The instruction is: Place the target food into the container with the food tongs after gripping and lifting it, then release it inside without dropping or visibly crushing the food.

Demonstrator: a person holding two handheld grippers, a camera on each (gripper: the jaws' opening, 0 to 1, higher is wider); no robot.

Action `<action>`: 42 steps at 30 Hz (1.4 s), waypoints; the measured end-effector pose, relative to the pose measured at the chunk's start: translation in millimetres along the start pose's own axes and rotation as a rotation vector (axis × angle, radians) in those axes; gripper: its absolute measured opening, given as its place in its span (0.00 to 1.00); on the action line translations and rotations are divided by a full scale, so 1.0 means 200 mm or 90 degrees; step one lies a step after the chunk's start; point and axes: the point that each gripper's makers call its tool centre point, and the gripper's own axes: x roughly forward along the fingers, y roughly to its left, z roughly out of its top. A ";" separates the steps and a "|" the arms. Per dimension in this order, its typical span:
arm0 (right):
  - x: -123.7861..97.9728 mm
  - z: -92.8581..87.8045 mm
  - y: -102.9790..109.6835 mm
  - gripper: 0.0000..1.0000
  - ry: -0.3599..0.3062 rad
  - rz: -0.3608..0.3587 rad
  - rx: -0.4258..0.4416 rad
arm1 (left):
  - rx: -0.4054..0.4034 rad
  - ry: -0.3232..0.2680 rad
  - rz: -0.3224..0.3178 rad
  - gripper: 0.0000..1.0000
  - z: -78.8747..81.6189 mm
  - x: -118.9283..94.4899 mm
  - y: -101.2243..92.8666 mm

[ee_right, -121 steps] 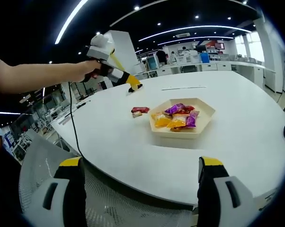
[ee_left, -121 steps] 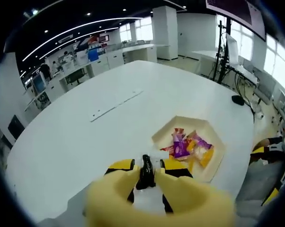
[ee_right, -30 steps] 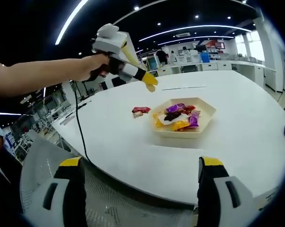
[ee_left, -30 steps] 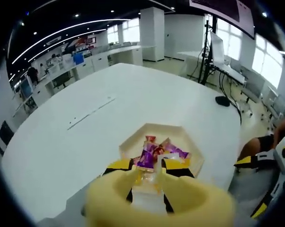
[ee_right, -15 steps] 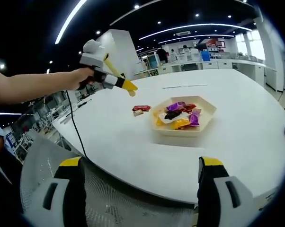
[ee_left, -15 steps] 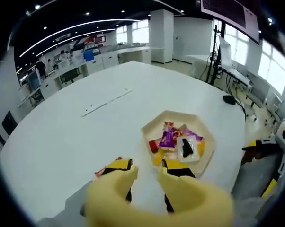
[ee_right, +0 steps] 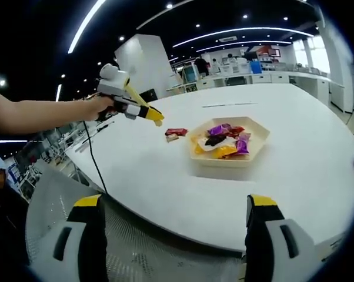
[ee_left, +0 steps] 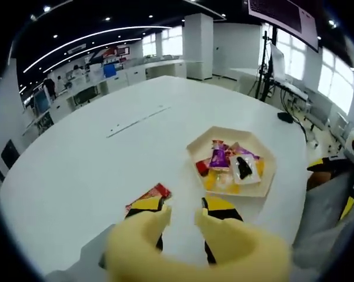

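A beige hexagonal tray [ee_left: 191, 151] holds several wrapped snacks, with a dark snack in a clear wrapper [ee_left: 243, 168] lying on top. A red packet [ee_left: 152, 195] lies on the white table just beyond my left gripper's [ee_left: 181, 212] yellow tongs, which stand open with nothing between them. In the right gripper view a hand holds those tongs [ee_right: 154, 116] above the table, left of the red packet [ee_right: 176, 132] and the tray [ee_right: 224, 162]. My right gripper [ee_right: 175, 203] is wide open, back from the table's near edge.
The white table [ee_left: 77, 170] is round and broad, with a thin seam strip [ee_left: 139, 121] toward the far side. A black object [ee_left: 284, 116] lies near its edge. A grey mesh chair back [ee_right: 159, 258] sits between the right jaws. Desks and monitors fill the room behind.
The left tongs carried the dark snack over the tray, opened and left it there, then drew back left toward the red packet. The right gripper has stayed still.
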 end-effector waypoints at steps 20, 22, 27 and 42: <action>0.00 -0.02 -0.01 1.00 0.013 -0.005 0.003 | 0.025 0.029 0.013 0.23 -0.14 0.22 0.10; 0.00 -0.02 -0.01 1.00 0.015 -0.005 0.002 | 0.024 0.031 0.011 0.23 -0.14 0.23 0.10; 0.00 -0.02 -0.01 1.00 0.016 -0.006 0.004 | 0.021 0.035 0.009 0.24 -0.16 0.27 0.12; 0.01 -0.03 0.00 1.00 0.024 -0.002 0.003 | -0.016 0.036 0.003 0.24 -0.21 0.26 0.08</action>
